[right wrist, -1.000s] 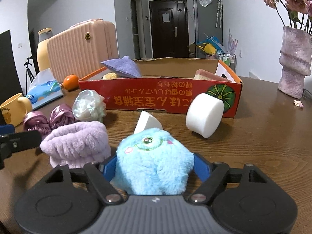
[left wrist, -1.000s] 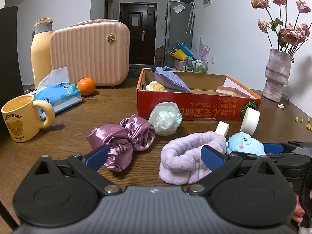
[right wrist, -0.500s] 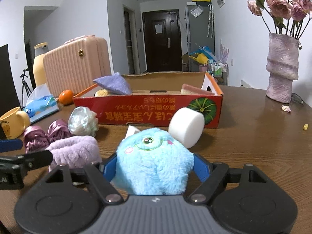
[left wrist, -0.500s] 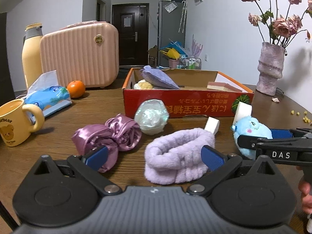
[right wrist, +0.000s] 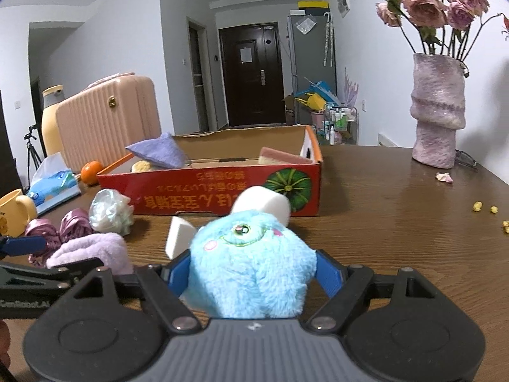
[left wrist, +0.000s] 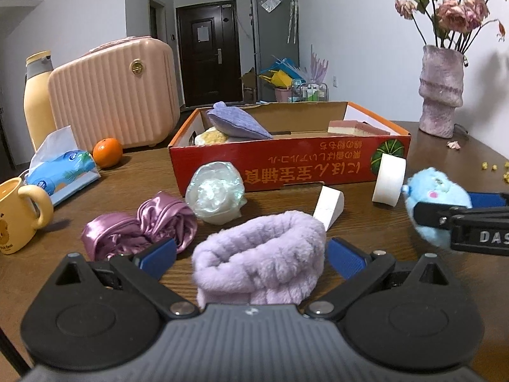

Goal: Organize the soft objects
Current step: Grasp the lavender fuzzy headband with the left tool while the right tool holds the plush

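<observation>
Right wrist: blue plush (right wrist: 251, 267) gripped.

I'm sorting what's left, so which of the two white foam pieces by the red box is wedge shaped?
The smaller white wedge, lying just behind the lilac headband. The other white piece is a round cylinder leaning against the red box.

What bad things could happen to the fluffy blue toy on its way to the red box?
The right gripper squeezes only the lower sides of the blue plush toy, so the toy might slip out. The white foam cylinder sits right ahead of it, before the red box, and could get bumped. The left gripper, open around the purple headband, is close alongside, so the two could collide.
</observation>
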Motion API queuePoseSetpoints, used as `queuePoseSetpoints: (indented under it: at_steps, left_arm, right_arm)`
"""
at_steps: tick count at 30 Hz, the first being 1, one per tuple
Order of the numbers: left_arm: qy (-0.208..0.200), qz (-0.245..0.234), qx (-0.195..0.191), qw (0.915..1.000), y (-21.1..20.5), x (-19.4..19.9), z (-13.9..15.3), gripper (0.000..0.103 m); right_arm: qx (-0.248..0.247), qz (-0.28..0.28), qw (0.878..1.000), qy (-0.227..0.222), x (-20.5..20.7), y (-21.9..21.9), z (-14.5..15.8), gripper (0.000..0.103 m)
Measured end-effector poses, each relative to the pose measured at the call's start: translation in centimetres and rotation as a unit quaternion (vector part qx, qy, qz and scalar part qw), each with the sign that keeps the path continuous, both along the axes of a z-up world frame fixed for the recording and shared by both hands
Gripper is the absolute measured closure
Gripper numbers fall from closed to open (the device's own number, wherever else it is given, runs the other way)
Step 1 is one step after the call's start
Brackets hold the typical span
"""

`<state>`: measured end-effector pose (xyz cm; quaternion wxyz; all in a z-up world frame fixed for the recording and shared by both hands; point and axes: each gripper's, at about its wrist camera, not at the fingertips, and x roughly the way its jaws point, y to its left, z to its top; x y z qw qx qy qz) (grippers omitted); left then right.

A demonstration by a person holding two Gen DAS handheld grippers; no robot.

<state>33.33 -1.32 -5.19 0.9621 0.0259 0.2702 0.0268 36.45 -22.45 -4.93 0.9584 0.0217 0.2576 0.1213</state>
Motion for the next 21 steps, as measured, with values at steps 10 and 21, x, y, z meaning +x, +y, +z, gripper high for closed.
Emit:
queuePoseSetpoints:
  at_steps: [10, 21]
  left_arm:
    - [0.017, 0.006, 0.015, 0.9997, -1.2, 2.1, -0.9, 0.000]
    - [0.042, -0.004, 0.003, 0.9991, -0.8, 3.1, -1.5, 0.002]
  right_arm:
    - [-0.002, -0.018, 1.000, 0.004, 0.5, -2.1, -0.2, 0.024]
    - [-0.006, -0.023, 1.000, 0.011, 0.7, -2.3, -0.6, 0.024]
